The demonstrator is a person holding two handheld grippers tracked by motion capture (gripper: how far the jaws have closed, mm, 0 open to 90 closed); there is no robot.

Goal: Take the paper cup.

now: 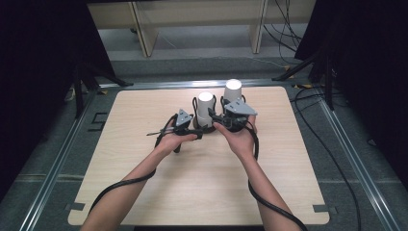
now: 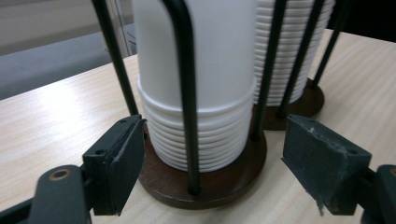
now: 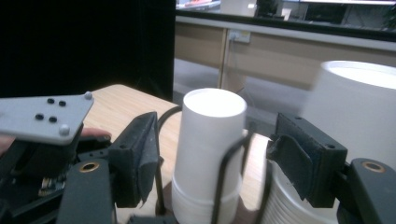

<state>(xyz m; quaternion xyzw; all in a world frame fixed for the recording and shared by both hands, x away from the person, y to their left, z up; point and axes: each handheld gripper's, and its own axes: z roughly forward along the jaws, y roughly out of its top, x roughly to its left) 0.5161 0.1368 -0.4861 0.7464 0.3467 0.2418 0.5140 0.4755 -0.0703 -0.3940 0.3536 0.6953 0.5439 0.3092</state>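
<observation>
Two stacks of unmarked white paper cups (image 2: 201,88) stand in wire holders (image 2: 187,93); left gripper (image 2: 215,158) and right gripper (image 3: 215,158) both spread apart, gripping nothing.

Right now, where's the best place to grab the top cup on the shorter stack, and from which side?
Probably the top cup's bare wall, above the holder's black wire loops, coming in level with one jaw on each side. Below that, the wires and nested rims block a clean grip. The right gripper already straddles it, open.
</observation>
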